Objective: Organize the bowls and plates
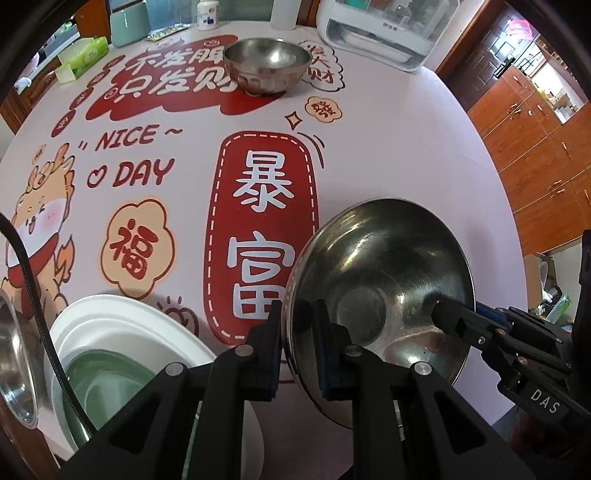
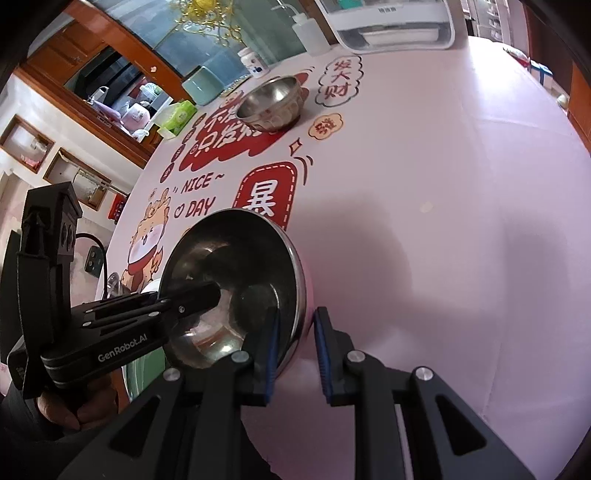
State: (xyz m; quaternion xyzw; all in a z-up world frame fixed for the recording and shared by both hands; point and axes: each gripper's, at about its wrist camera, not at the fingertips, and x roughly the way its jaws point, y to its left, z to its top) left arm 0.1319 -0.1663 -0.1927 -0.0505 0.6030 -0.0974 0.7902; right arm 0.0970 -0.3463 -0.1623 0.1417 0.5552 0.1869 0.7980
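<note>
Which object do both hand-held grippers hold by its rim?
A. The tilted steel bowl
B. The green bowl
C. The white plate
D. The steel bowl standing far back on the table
A: the left hand-held gripper and the right hand-held gripper each pinch the rim of the tilted steel bowl; the far steel bowl stands untouched on the table.

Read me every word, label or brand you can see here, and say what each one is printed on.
"NICE ~ DAY": tablecloth.
"暴富": red panel on the tablecloth.
"福": orange cloud badge.
"只发财": red cloud behind the far steel bowl.
"DAS": right gripper body.
"GenRobot.AI": left gripper body.
Pill bottle label and white appliance lettering: too blurred.
</note>
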